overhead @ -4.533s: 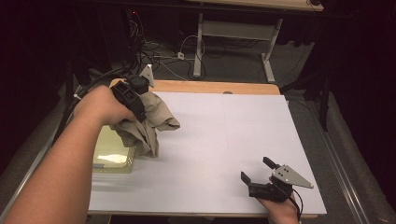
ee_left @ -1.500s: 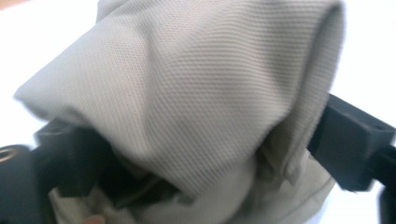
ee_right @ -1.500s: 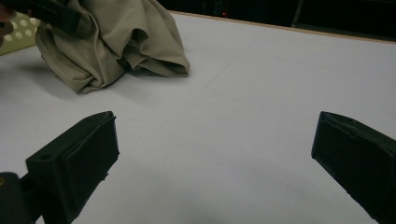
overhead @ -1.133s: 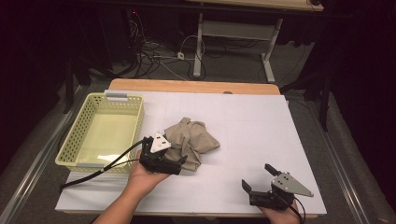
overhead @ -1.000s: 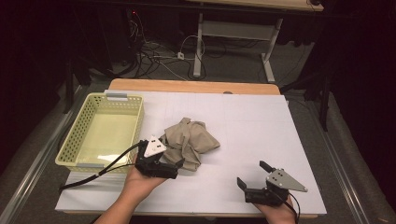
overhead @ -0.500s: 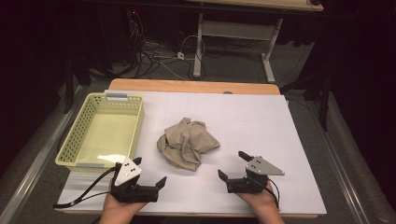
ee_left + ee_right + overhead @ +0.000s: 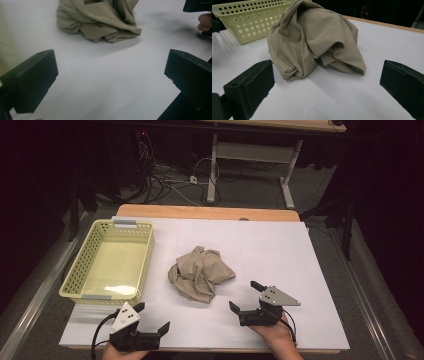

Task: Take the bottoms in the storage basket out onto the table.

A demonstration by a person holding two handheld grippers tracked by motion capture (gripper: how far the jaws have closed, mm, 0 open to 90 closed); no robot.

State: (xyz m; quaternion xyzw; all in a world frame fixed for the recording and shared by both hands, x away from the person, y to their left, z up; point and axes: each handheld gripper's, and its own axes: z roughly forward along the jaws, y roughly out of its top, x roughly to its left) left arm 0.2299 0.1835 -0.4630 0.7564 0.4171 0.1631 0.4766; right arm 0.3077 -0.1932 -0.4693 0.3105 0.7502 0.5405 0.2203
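A crumpled tan cloth (image 7: 201, 273) lies in a heap near the middle of the white table (image 7: 280, 250). It fills the upper part of the left gripper view (image 7: 100, 20) and the centre of the right gripper view (image 7: 312, 40). My left gripper (image 7: 152, 316) sits at the table's front edge, left of the cloth, open and holding nothing. My right gripper (image 7: 244, 296) rests open to the cloth's lower right, jaws pointing toward it, also holding nothing.
A pale yellow perforated basket (image 7: 80, 268) stands at the table's left with nothing in it; its wall shows behind the cloth in the right gripper view (image 7: 247, 27). A wooden strip (image 7: 205, 212) edges the far side. Cables and a desk frame lie on the floor beyond.
The left gripper let go of the cloth and pulled back to the front edge, now open. The right gripper moved left toward the cloth. The cloth lies still beside the basket.
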